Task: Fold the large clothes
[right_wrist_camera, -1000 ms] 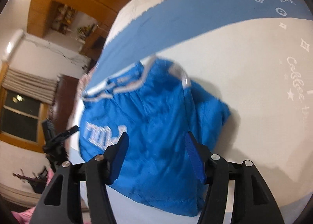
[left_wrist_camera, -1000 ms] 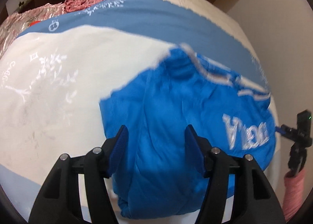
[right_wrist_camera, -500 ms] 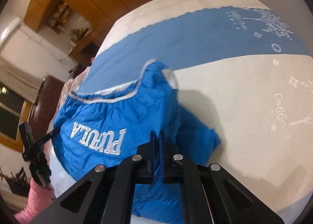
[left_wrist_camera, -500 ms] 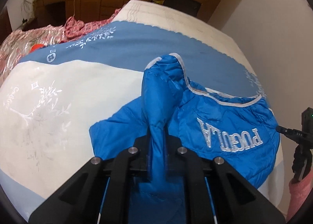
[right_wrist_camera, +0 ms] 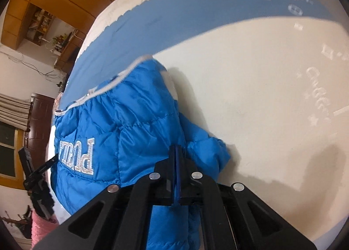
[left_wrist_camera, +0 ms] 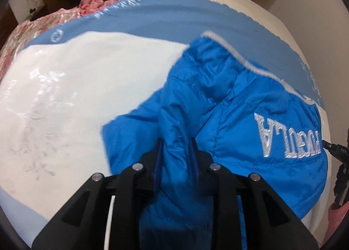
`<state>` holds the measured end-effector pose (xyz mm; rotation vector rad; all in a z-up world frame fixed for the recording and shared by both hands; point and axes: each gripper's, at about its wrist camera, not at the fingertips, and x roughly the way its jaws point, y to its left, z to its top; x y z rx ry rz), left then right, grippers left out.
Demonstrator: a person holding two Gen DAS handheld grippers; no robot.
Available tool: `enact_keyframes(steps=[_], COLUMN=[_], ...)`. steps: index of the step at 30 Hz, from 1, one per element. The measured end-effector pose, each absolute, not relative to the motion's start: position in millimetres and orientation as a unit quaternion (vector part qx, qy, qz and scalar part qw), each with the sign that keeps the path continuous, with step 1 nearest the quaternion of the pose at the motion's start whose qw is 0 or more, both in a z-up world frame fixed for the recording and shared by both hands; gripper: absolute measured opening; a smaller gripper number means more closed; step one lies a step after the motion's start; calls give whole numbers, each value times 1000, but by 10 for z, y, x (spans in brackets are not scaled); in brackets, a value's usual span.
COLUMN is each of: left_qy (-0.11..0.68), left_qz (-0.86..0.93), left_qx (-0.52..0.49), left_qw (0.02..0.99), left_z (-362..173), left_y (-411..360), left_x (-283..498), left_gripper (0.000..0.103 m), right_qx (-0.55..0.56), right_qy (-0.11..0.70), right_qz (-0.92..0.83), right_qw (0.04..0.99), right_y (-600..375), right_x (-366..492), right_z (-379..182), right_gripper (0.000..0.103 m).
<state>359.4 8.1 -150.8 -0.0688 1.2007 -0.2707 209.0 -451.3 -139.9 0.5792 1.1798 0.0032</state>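
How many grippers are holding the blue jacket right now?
2. The left gripper pinches a raised fold of the blue jacket near its middle; the right gripper clamps fabric at its edge beside the lettering.

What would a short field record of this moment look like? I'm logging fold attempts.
garment: bright blue quilted puffer jacket, white lettering, grey-trimmed edge
surface: white bedspread with a blue band
left gripper: shut on a thick jacket fold
right gripper: shut on thin jacket fabric
jacket state: bunched, partly lifted

One blue jacket (left_wrist_camera: 218, 123), two grippers (left_wrist_camera: 176, 158)
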Motion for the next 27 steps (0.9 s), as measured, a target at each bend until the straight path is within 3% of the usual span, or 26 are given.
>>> enact_keyframes(steps=[6, 12, 20, 27], left_qy=[523, 516, 538, 552], left_qz=[-130, -190, -197, -201], left_qx=[-19, 8, 42, 51], left_qw=[842, 835, 818, 808], left_z=[-1013, -994, -1448, -1766], left_y=[106, -428, -780, -781], left_x=[3212, 2692, 2448, 2429], left_gripper=[26, 27, 27, 28], right_qx=[211, 176, 135, 212], right_qy=[528, 526, 562, 584], right_qz=[23, 72, 60, 56], right_qw=[822, 829, 814, 782], right_y=[-4124, -3395, -2949, -3081], right_x=[1745, 1520, 1495, 1507], right_z=[-887, -746, -1148, -1611], right_gripper=[7, 7, 6, 0])
